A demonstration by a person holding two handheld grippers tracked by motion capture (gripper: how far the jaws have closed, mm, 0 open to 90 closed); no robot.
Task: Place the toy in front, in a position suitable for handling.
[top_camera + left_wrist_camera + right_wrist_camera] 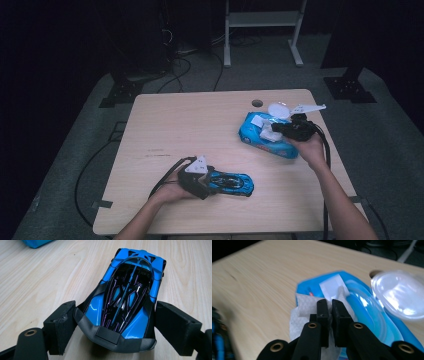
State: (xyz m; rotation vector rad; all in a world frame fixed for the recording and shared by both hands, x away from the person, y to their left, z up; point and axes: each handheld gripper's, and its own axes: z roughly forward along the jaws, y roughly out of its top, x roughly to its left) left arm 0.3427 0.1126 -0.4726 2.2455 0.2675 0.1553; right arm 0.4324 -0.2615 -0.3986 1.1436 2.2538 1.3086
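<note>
Clamped on the wipe (312,307), our right claw (331,308) risked dragging the pack (265,135); our left claw (112,322), at seven o'clock, gripped the car (127,295).

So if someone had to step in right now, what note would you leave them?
Left gripper: jaws around the rear of the blue toy car on the table; firm grip uncertain.
Right gripper: shut on a white wipe sticking out of the blue wipes pack, whose clear lid is flipped open.
Done: wipe pinched.
Left, probably: pull it free and wipe the car.
</note>
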